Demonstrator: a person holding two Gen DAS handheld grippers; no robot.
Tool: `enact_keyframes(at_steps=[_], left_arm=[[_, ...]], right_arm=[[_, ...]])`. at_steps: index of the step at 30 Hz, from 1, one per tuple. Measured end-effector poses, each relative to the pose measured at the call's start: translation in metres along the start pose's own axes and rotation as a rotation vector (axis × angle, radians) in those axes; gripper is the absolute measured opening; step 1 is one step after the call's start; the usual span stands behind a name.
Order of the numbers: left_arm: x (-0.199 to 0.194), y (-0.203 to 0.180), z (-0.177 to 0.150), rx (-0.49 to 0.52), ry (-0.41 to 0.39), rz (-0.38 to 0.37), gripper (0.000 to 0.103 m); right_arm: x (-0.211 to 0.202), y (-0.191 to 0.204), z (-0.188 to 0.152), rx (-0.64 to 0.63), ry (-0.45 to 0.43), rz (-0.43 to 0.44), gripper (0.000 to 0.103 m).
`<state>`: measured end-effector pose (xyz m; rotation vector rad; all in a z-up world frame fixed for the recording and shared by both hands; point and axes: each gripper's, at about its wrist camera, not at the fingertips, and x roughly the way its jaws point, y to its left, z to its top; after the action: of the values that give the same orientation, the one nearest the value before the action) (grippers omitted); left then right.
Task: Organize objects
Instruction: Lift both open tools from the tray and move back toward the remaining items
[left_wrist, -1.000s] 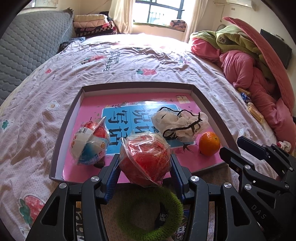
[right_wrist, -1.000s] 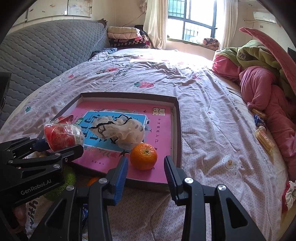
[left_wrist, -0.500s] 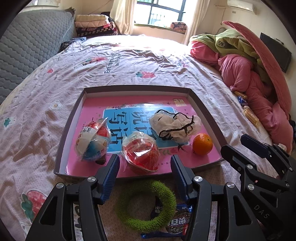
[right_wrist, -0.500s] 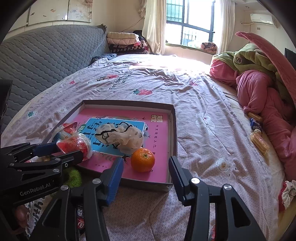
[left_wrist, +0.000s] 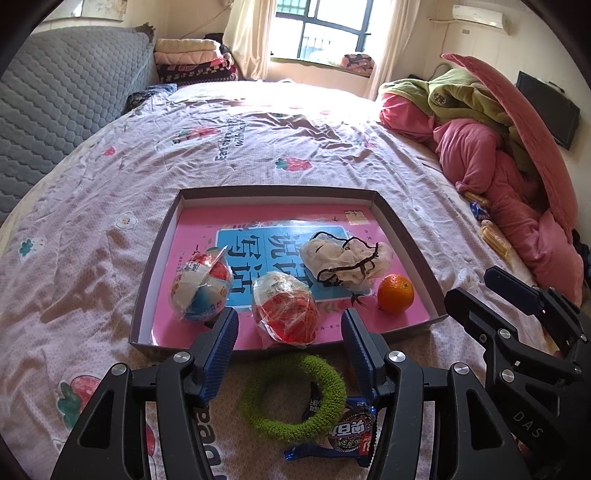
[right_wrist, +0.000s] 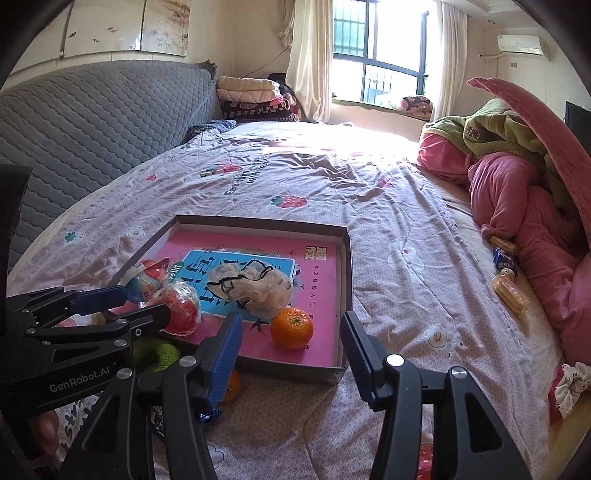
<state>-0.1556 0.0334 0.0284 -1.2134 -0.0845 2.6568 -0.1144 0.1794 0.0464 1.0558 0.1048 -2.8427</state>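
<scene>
A shallow cardboard tray with a pink printed lining sits on a bed covered in a pale strawberry-print sheet. Seen from the left wrist camera, the left hand-held gripper hovers at the tray's six o'clock edge; its blue-padded jaws have just been opening and stand wide, gripping nothing. Just beyond them, inside the tray near its front wall, lies a red ball wrapped in clear plastic, free of both pads. At its ten o'clock rests a red, white and blue wrapped ball. At its two o'clock lies a cream mesh pouch with black cord, and at three o'clock, by the tray's right front corner, an orange. Outside the tray, on the bed between the gripper's arms, lie a fuzzy green ring and a dark blue snack packet touching it. The right hand-held gripper has also just been opening; its jaws stand apart and empty, framing the tray's near right corner and the orange beyond them.
</scene>
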Motion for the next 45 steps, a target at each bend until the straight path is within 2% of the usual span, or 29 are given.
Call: enact_keyframes(at_steps=[2,11,19,35,45], left_arm=[[-0.007,0.003,0.001,-0.008,-0.011,-0.002,0.064],[-0.039,0.014,0.001,-0.025,-0.057,0.009,0.065],[-0.048,0.022,-0.019,-0.009,-0.039,0.034,0.065],[-0.035,0.032,-0.054,0.001,0.042,0.087,0.065],[-0.033,0.023,-0.068,0.059,0.046,0.086,0.065]], right_arm=[[-0.005,0.002,0.002,-0.003,-0.014,0.004,0.055],[-0.035,0.012,0.008,-0.026,-0.084,0.021,0.063],[-0.05,0.024,-0.004,-0.056,-0.1,0.046,0.065],[-0.048,0.045,-0.05,-0.121,-0.029,0.08,0.067],[-0.04,0.056,-0.076,-0.159,0.021,0.091,0.067]])
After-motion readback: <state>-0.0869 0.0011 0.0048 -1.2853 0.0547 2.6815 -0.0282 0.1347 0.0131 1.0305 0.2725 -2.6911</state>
